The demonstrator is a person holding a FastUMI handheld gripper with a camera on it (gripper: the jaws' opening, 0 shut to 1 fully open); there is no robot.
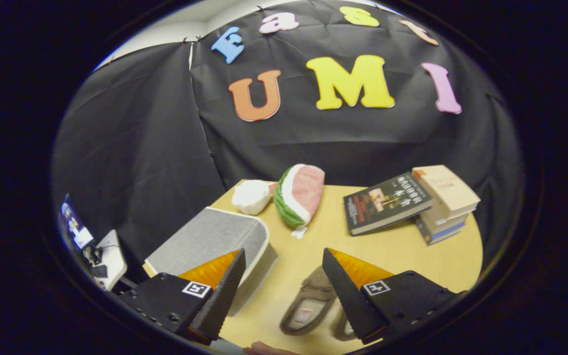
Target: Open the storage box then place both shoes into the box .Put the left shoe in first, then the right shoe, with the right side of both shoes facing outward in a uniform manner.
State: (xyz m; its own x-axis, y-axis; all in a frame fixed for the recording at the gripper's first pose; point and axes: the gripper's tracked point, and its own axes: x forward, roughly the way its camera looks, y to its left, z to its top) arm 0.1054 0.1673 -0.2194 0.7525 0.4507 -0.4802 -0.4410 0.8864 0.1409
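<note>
A grey fabric storage box (212,239) with its lid down sits on the wooden table (402,251), partly behind my left finger (225,291). A brown slip-on shoe (308,303) lies on the table below the gap between my fingers, nearer the right finger (345,291). A second shoe (341,328) peeks out beside it, mostly hidden by the right finger. My gripper (284,264) hangs above the table, open, with nothing between its fingers.
A plush watermelon slice (300,195) and a white plush (251,196) lie beyond the box at the table's far edge. A dark book (387,202) leans on a stack of books (444,207) at the far right. A fingertip (264,350) shows by the near edge.
</note>
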